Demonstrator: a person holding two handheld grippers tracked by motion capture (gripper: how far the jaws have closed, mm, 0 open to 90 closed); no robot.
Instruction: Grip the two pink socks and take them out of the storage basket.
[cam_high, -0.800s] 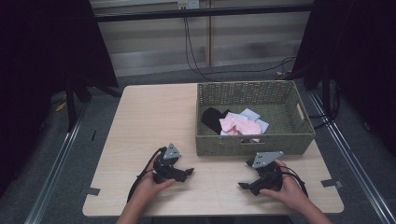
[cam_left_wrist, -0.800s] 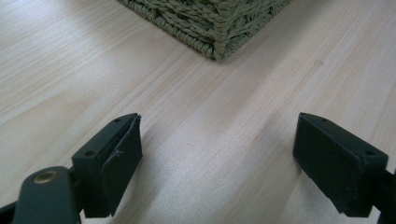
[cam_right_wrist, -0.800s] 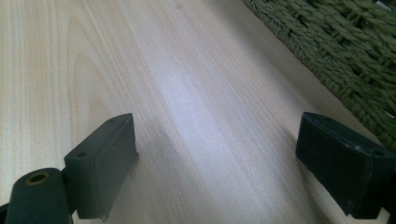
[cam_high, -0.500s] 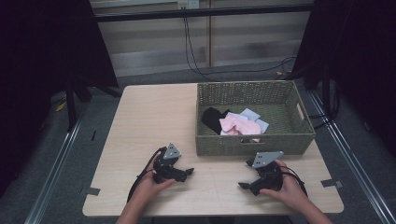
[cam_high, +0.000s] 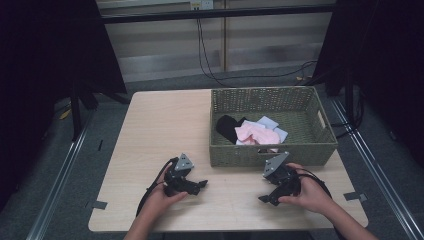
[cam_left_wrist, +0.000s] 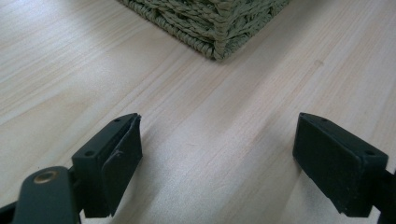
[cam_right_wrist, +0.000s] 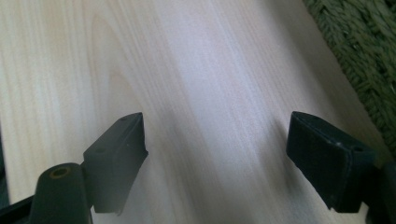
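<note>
Left gripper (cam_high: 199, 185): rested low on the table (cam_high: 165, 130), near side, jaws spread wide with bare wood between them; held nothing.
Right gripper (cam_high: 265, 199): also low on the table, just in front of the basket (cam_high: 272, 154); jaws stood wide apart, nothing between the pads.
Cloths: pink cloth (cam_high: 256, 134), black cloth (cam_high: 228, 127) and pale blue cloth (cam_high: 266, 122) lay heaped together inside the basket, toward its near-left part, overlapping.
Risk, wall: judged that a level reach from either gripper would strike the woven near wall; the jaws would need to rise over the rim first.
Risk, push: a knock against the basket could slide it across the smooth tabletop.
Risk, grab: overlapping cloths could come up together if the jaws bit too deep into the heap.
Risk, cables: each gripper's trailing cable lay on the table by the wrist and might drag.
Surroundings: dark curtains at both sides, cables on the floor beyond the table; none stood in the way.
</note>
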